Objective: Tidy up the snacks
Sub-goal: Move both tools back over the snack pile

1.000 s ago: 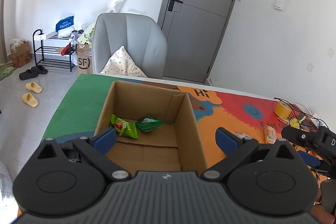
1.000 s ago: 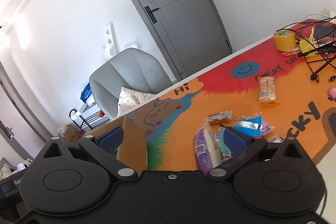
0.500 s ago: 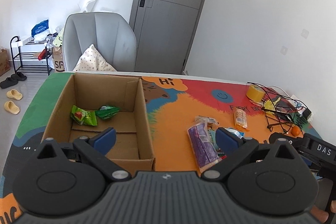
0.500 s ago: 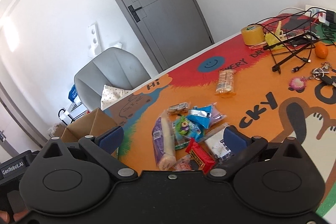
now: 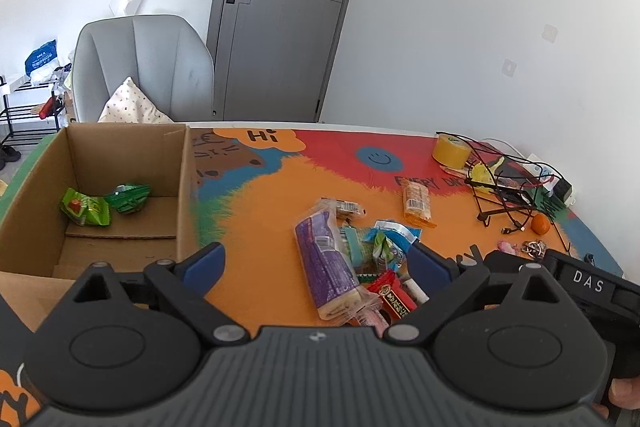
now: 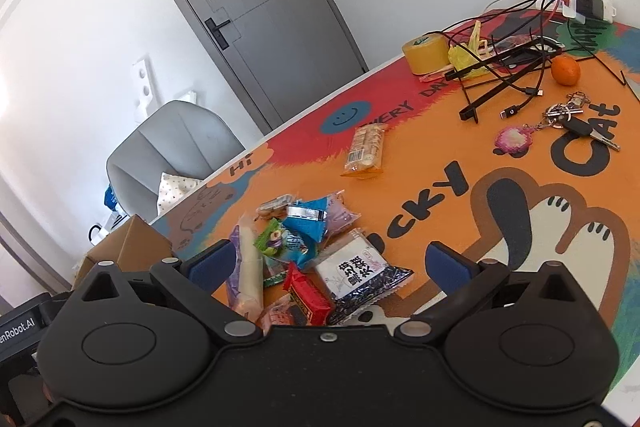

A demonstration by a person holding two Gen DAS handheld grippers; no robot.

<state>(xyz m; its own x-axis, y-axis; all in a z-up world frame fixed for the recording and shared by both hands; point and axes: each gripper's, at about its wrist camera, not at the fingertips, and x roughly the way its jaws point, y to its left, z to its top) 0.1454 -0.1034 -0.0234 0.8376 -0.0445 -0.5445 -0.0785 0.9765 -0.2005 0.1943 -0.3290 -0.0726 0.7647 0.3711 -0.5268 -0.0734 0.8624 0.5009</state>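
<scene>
The left gripper [image 5: 316, 263] is held with its jaws spread wide and nothing between them, poised above the near end of the snack pile [image 5: 360, 259]; the right gripper [image 6: 328, 263] is likewise held agape and empty over the same heap. Nearest the fingers, a red packet [image 6: 308, 297] and a black-and-white seed packet [image 6: 360, 275] are seen, with a long purple-wrapped roll [image 5: 324, 267] lying just to their left. Slightly farther on, blue and green wrappers [image 6: 300, 227] are piled against one another. Beyond the heap, an orange biscuit pack [image 6: 365, 151] lies apart on the colourful table mat [image 6: 420, 155]. To the left, a cardboard box [image 5: 184, 187] stands on the mat, and two green snack bags [image 5: 104, 203] are found inside it against the far wall. At the far right of the table, a yellow tape roll [image 6: 426, 55], tangled black cables [image 6: 508, 67], an orange fruit [image 6: 565, 71] and a key bunch [image 6: 568, 119] are seen. A grey chair [image 5: 148, 67] and grey door [image 5: 280, 15] stand behind.
</scene>
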